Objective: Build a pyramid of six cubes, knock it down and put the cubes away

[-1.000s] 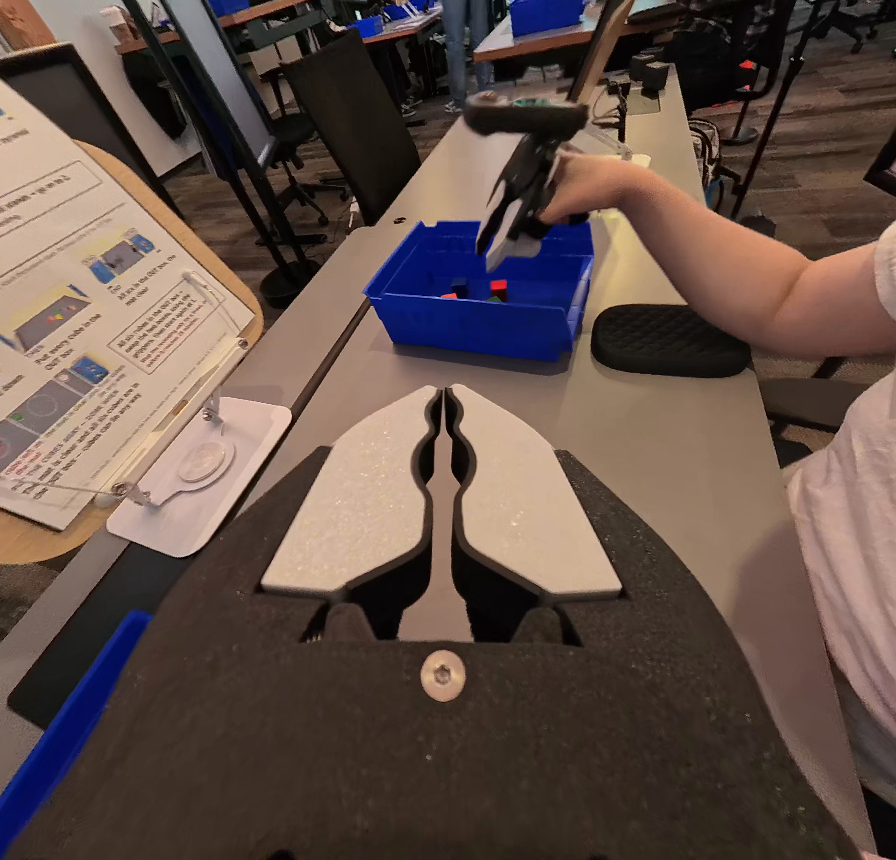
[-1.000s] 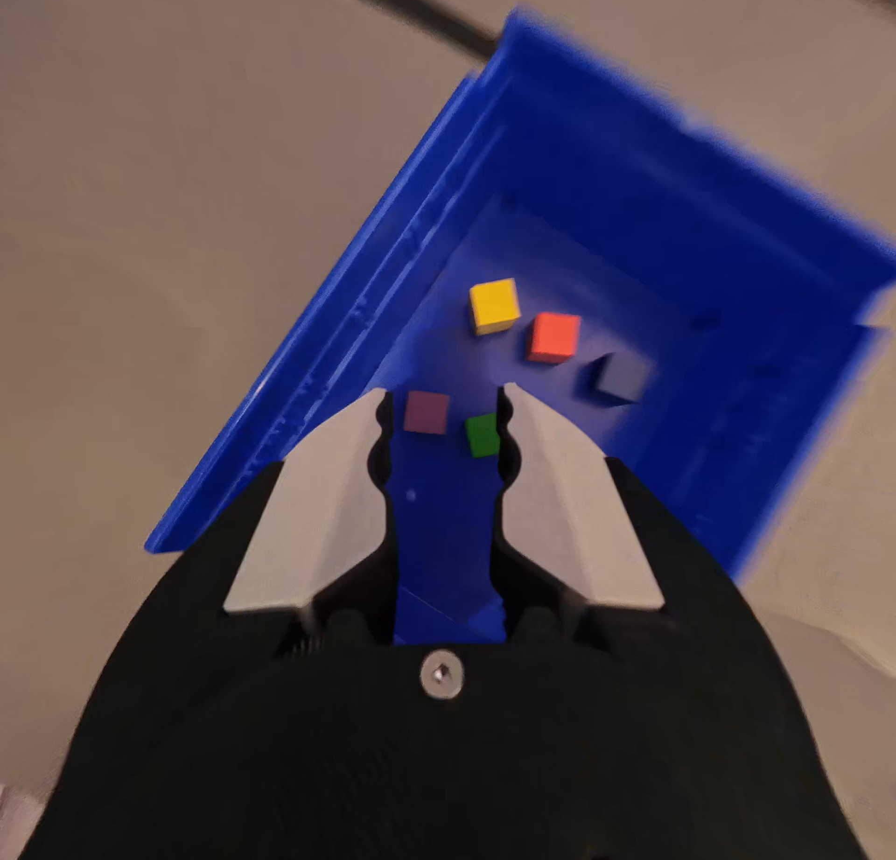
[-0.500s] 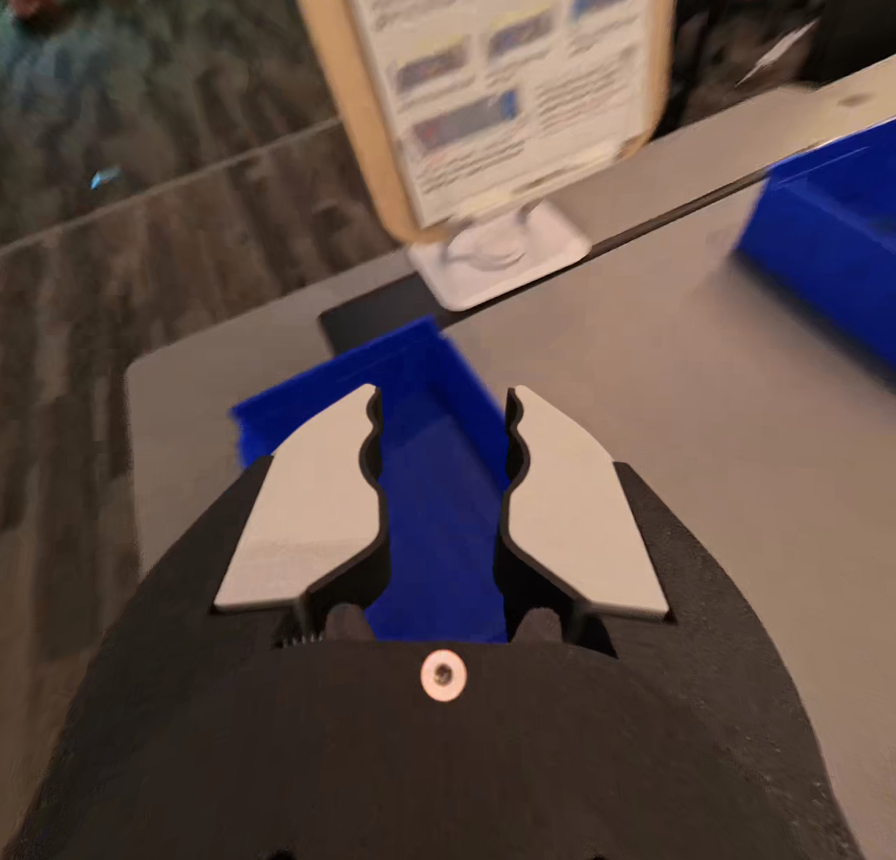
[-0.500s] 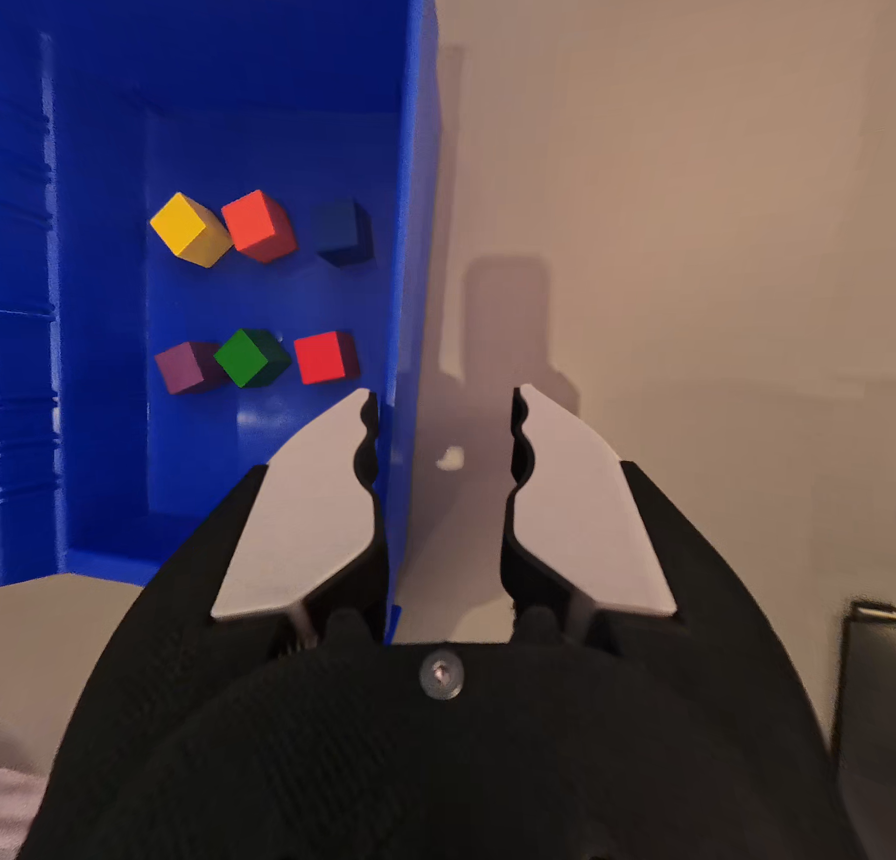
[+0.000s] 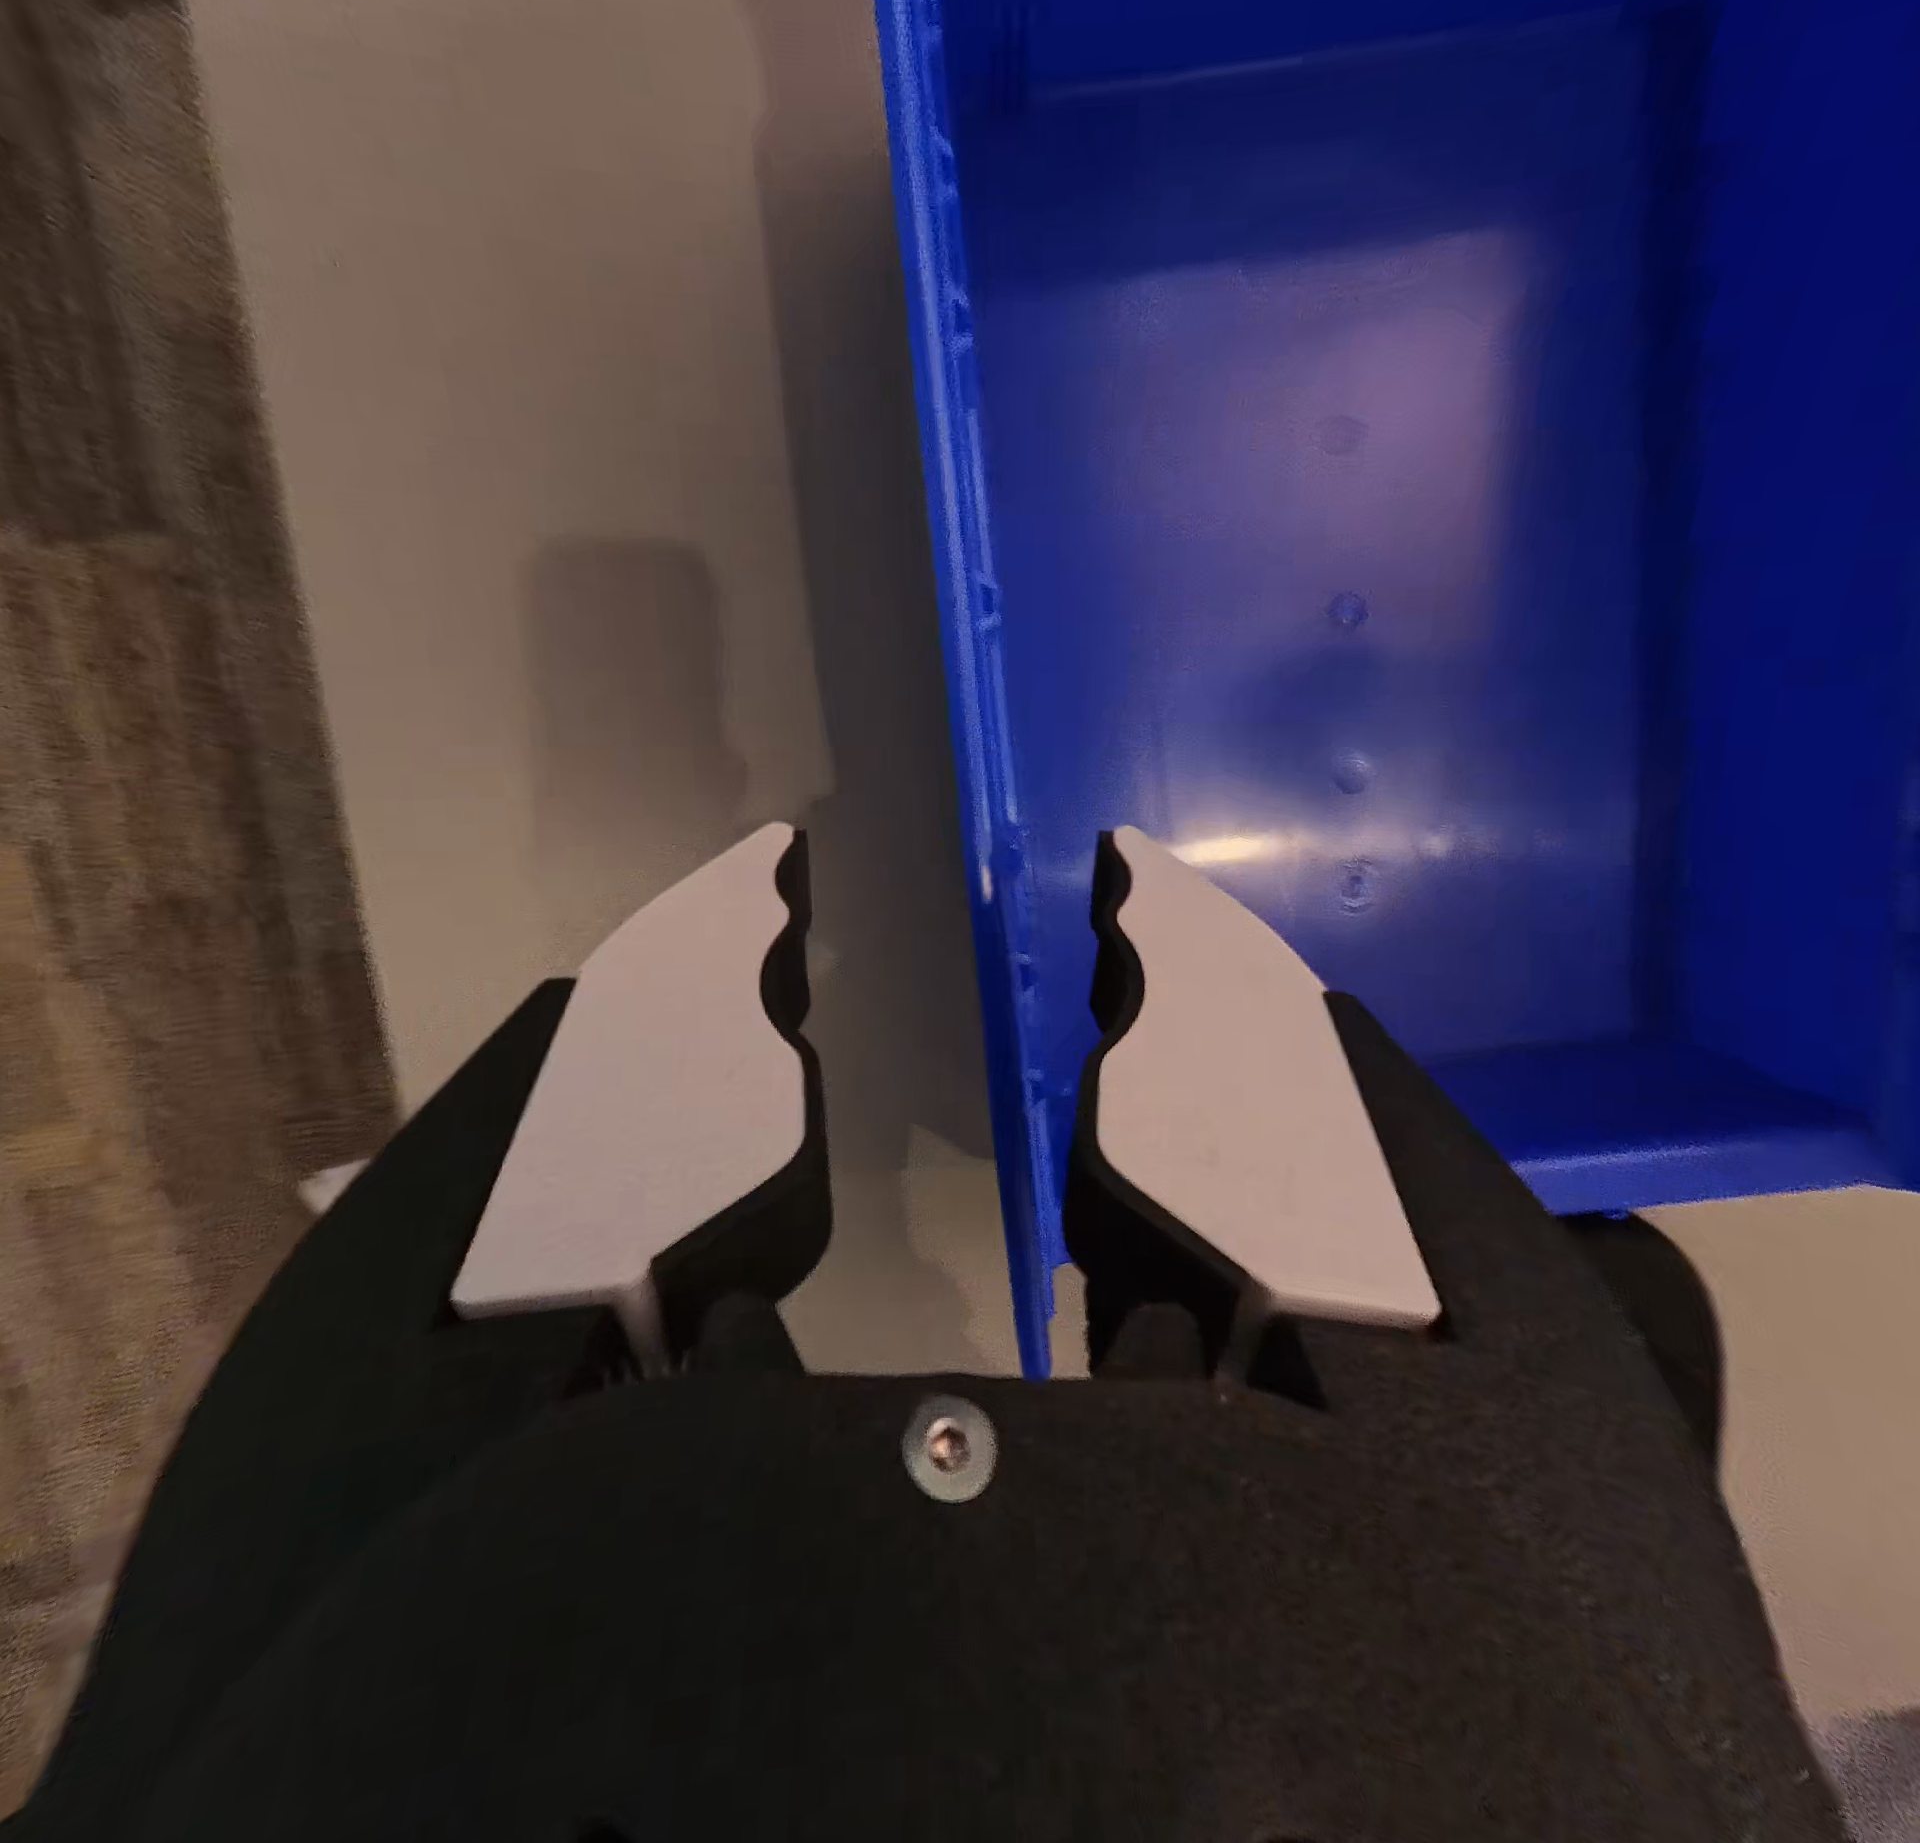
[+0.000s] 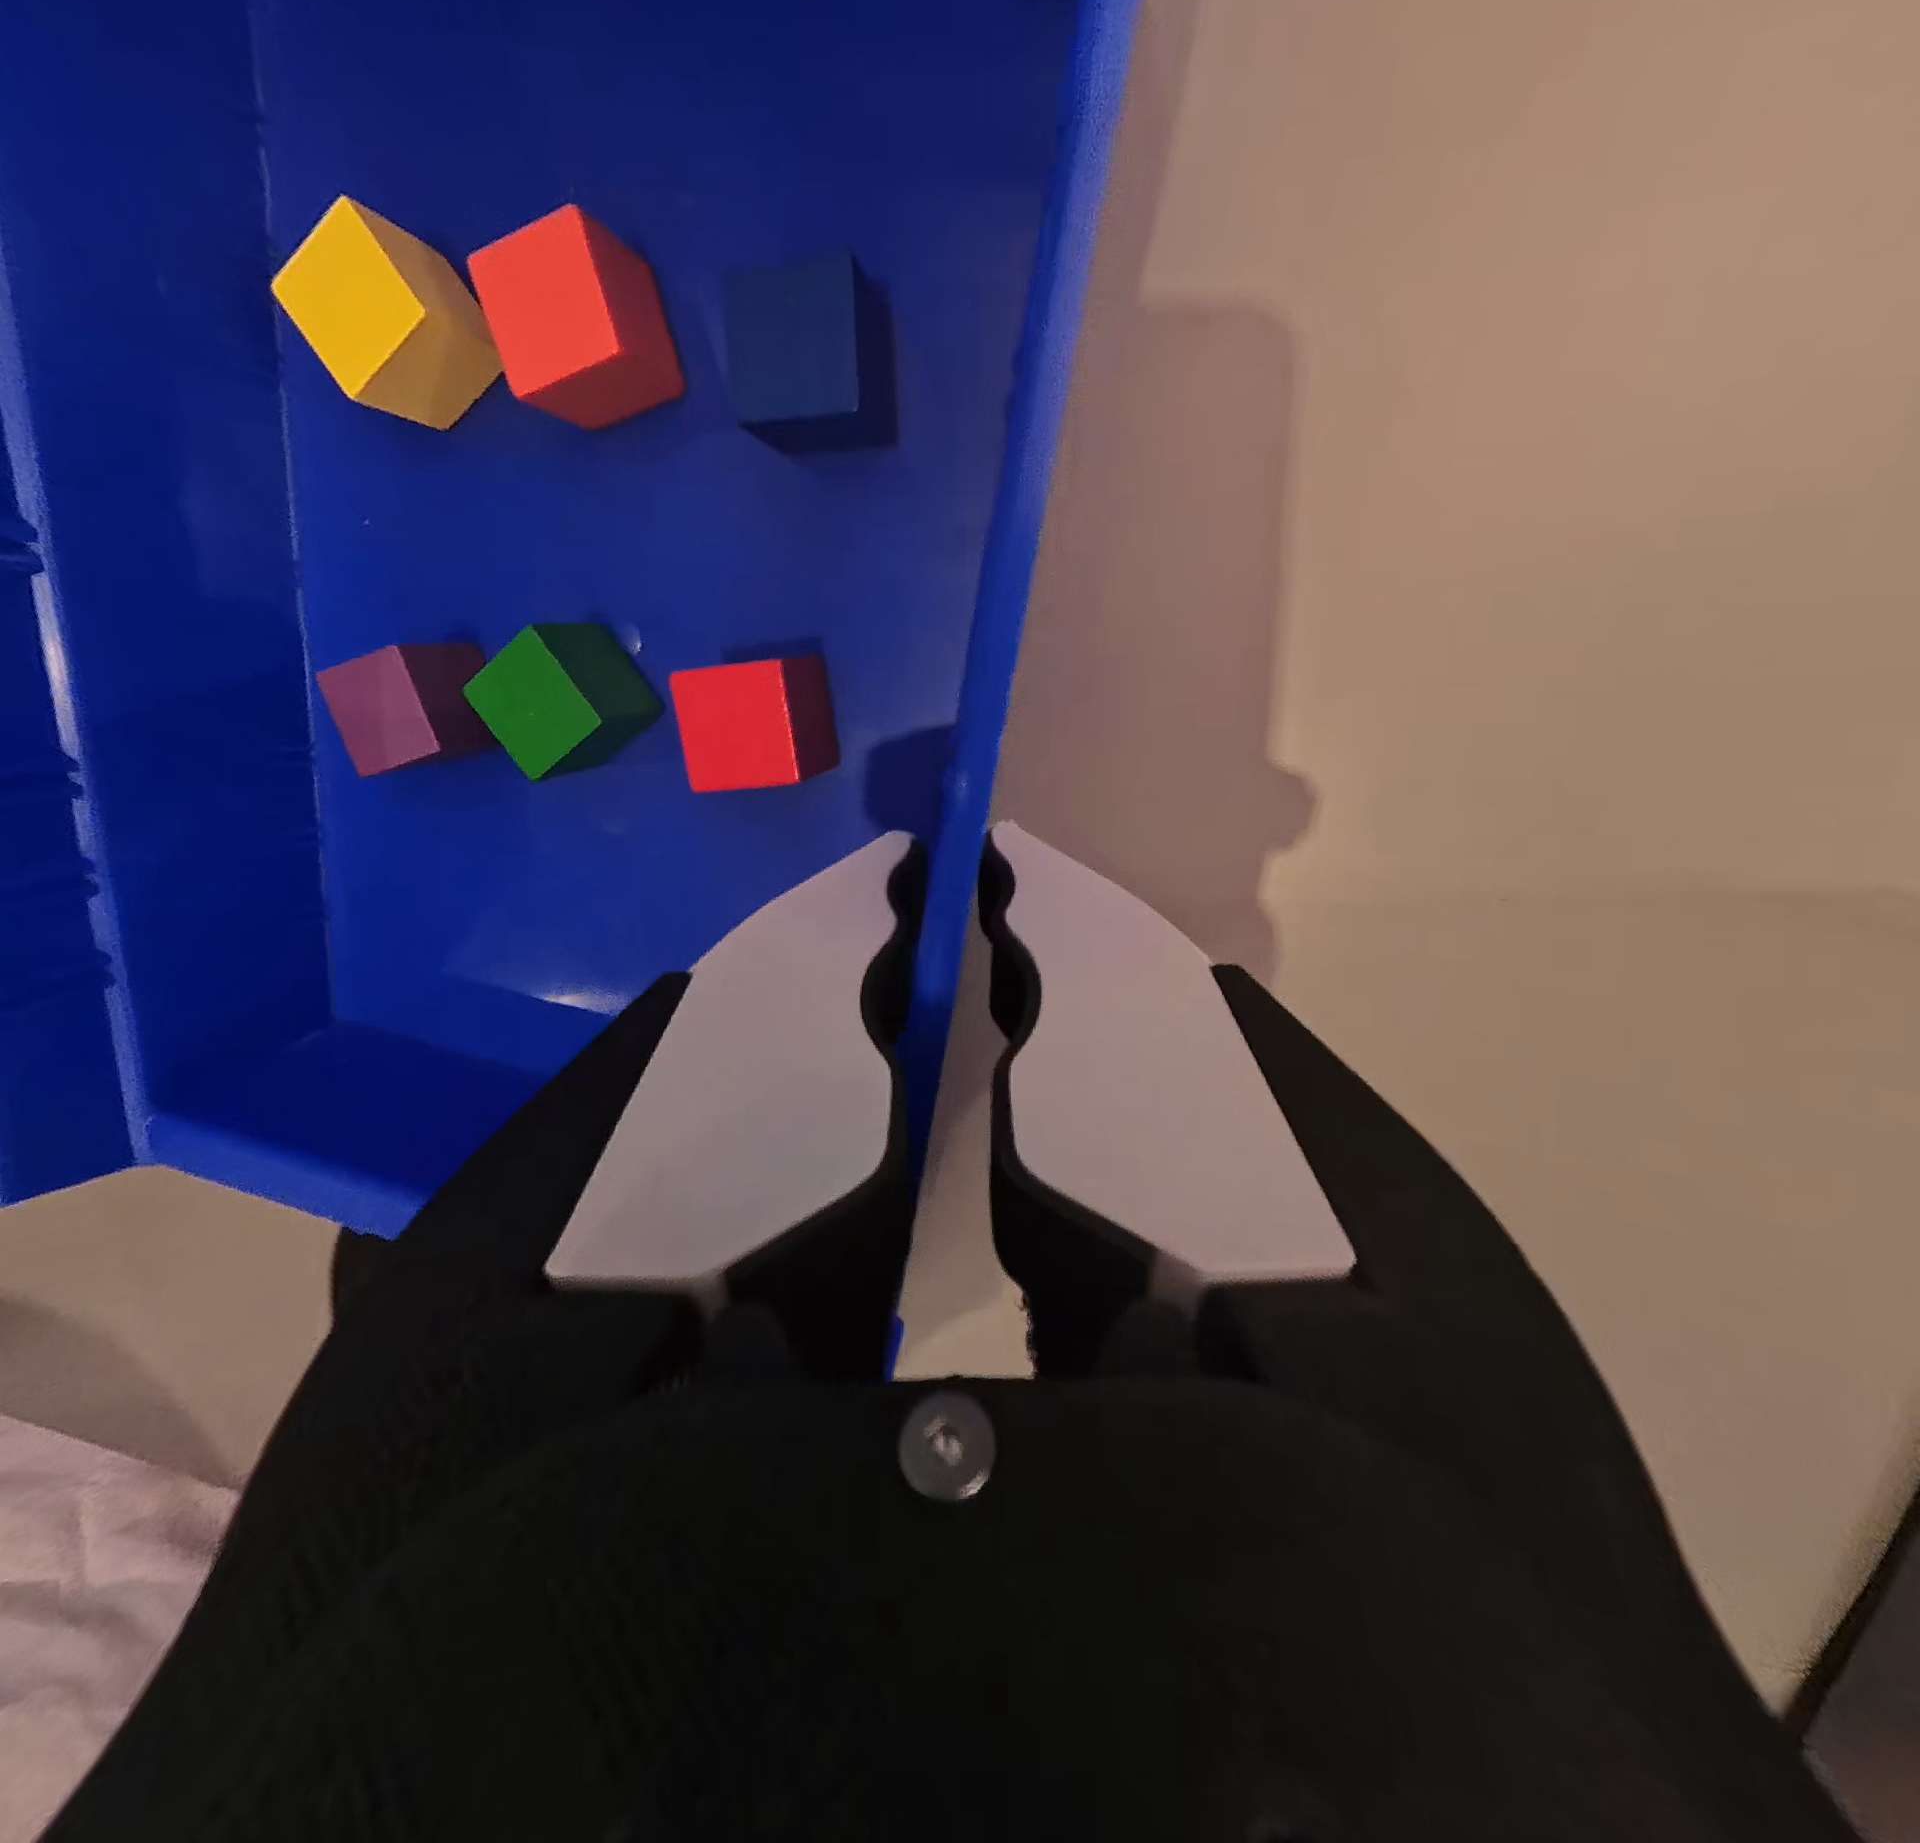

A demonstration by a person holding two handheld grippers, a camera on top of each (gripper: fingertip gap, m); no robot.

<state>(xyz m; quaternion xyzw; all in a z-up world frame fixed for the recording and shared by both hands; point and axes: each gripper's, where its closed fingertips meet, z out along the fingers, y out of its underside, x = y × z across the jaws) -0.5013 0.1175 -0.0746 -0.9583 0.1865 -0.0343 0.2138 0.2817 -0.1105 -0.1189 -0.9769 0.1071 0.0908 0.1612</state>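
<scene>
Six small wooden-looking cubes lie on the floor of the right-hand blue plastic bin [image 6: 156, 650], all to the left of the right gripper's [image 6: 948, 843] jaws and beyond the tips. Far row: yellow cube [image 6: 379, 313] touching the orange-red cube [image 6: 571, 318], then the dark blue cube [image 6: 805, 344] standing apart. Near row: purple cube [image 6: 400, 707] touching the green cube [image 6: 556, 697], and the bright red cube [image 6: 750, 723] nearest the jaws, just beside the bin's wall. That wall [image 6: 1023, 546] runs straight away from the camera, its long axis in line with the fingers, and the right jaws are clamped on it, one pad inside, one outside. Over on the other side, the left gripper [image 5: 945, 843] straddles the wall [image 5: 961, 546] of a second blue plastic bin [image 5: 1818, 546], jaws parted, rim between the fingers but not yet pinched; no cubes show on this bin's floor. Both bins sit on the pale grey tabletop [image 6: 1558, 546]. My read: the cubes need reaching from the right side, so the right gripper is the nearer one, with red the first candidate. It would have to release that wall and swing left over it.
</scene>
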